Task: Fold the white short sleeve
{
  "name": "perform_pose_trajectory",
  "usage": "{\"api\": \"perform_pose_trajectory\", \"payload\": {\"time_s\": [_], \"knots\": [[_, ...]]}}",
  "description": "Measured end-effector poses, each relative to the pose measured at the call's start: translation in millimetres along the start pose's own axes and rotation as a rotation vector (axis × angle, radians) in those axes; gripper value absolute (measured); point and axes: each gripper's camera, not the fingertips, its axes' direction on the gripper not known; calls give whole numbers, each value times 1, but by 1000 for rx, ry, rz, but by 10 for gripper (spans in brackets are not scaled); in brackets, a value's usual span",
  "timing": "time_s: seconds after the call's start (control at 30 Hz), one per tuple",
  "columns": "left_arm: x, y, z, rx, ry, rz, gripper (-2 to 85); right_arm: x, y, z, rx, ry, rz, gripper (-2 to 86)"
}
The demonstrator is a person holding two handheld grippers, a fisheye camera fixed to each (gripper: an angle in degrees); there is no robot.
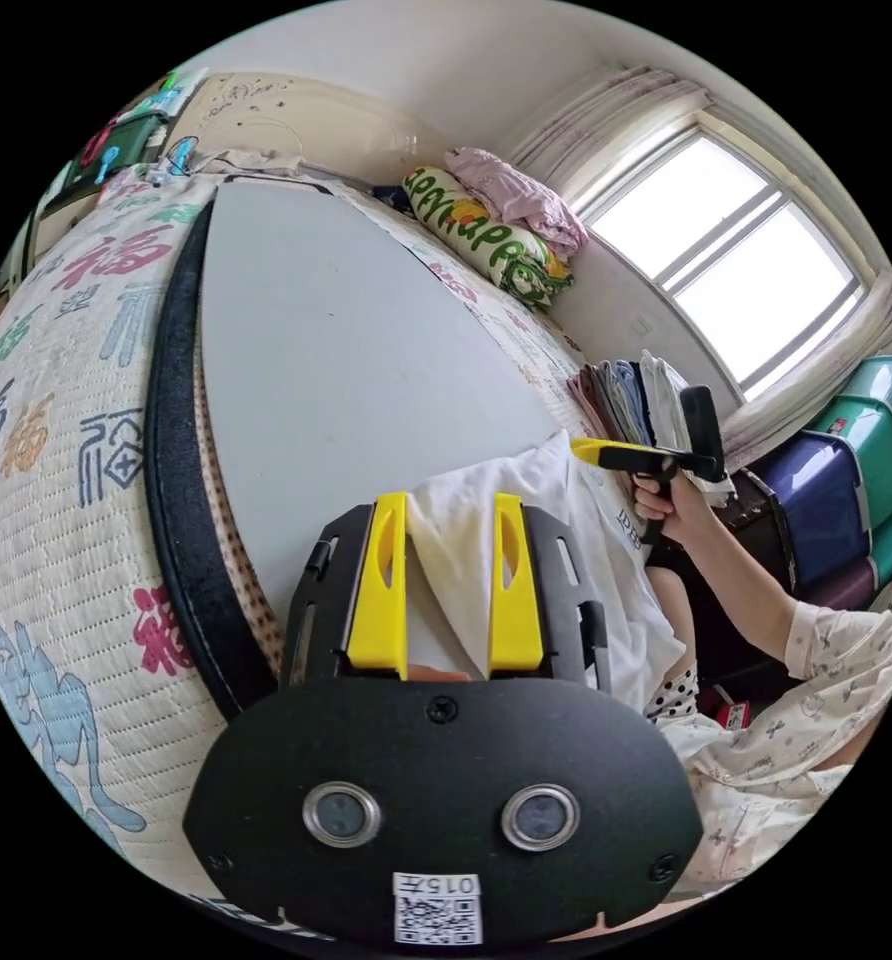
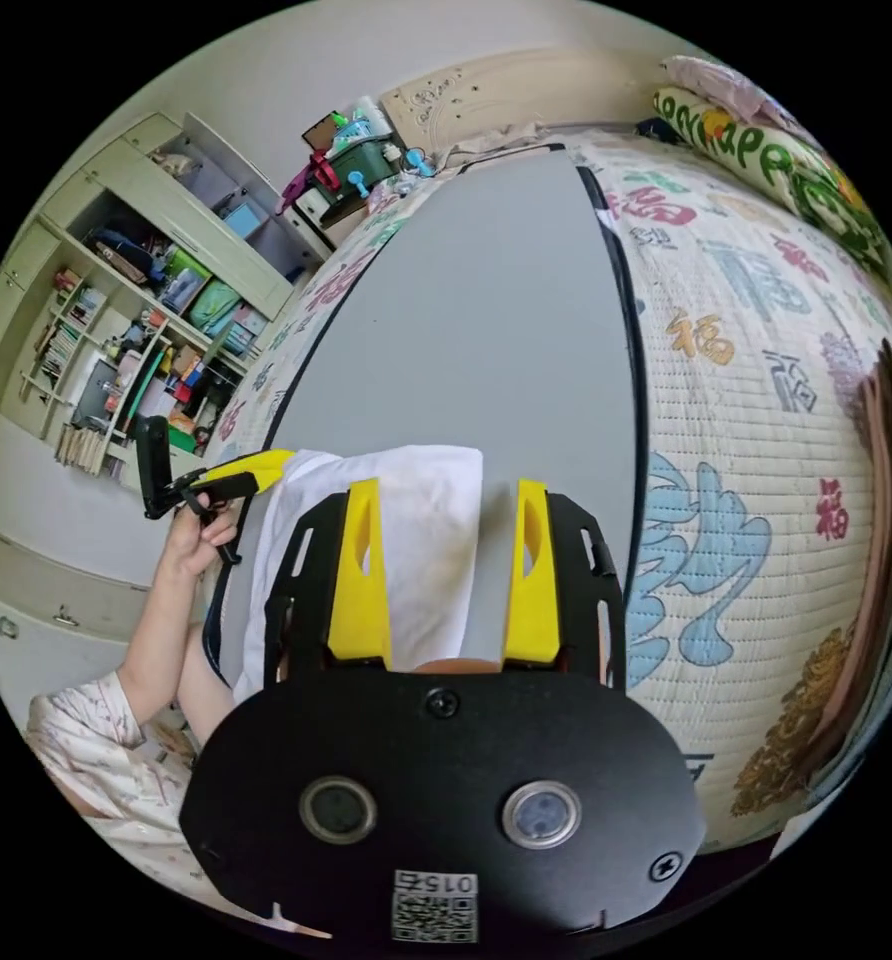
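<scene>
Left gripper view: shirt [image 1: 456, 560] between jaws

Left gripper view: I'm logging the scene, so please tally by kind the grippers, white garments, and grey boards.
Grippers: 2, left gripper and right gripper
White garments: 1, white short sleeve
Grey boards: 1, grey board
Total: 4

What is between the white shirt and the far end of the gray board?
Nothing: in the right gripper view the gray board is bare from the white shirt to its far end.
</scene>
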Motion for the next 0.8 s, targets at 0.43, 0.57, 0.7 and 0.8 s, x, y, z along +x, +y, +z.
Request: {"api": "perform_pose_trajectory", "payload": {"time_s": [0.43, 0.57, 0.7, 0.8], "knots": [[27, 20, 9, -63, 72, 123, 55, -13, 7, -58, 105, -129, -41, 19], [67, 56, -99, 301, 233, 268, 51, -45, 61, -162, 354, -291, -190, 12], [139, 116, -187, 508, 217, 500, 50, -83, 108, -227, 420, -372, -371, 9], [197, 168, -230, 586, 45, 666, 49, -120, 139, -248, 431, -180, -522, 8]]}}
